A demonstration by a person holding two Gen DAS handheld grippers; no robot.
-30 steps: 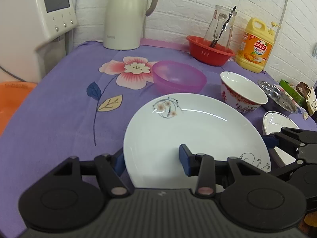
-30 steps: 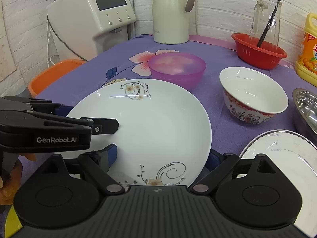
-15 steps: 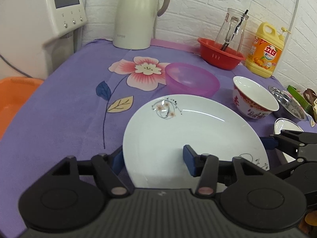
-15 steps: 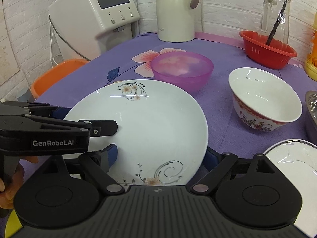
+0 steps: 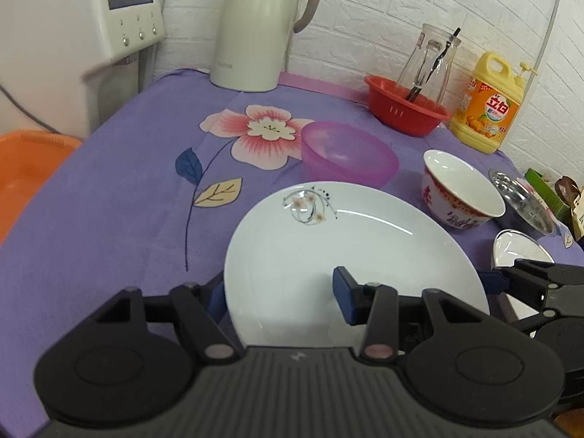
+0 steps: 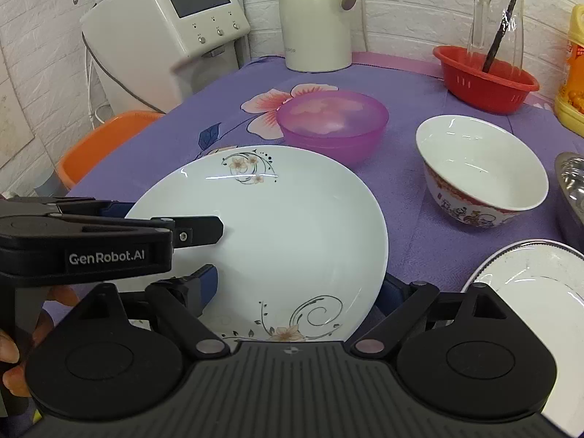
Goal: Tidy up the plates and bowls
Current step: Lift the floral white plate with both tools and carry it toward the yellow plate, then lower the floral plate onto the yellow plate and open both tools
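A large white plate [image 5: 328,248] [image 6: 277,233] with flower prints hangs just above the purple tablecloth [image 5: 109,219], between both grippers. My left gripper [image 5: 279,294] has the plate's left rim between its jaws: one finger sits under the rim, the other over the plate's face. The jaws are closing, and the pads do not visibly press. My right gripper [image 6: 301,286] is shut on the near right rim, with one pad on top and one beneath. Behind the plate stand a pink bowl [image 6: 332,124] and a red-patterned white bowl [image 6: 481,171].
A second white plate [image 6: 529,292] and a steel bowl [image 5: 522,204] lie at the right. At the back stand a red basket [image 5: 405,109] holding a glass jug, a detergent bottle [image 5: 485,109] and a thermos [image 5: 255,29]. A white appliance [image 5: 73,18] and an orange basin [image 5: 25,160] are at the left.
The left gripper's fingers stand slightly wider apart than a second ago. The plate keeps its place between both grippers. Both views have shifted a little.
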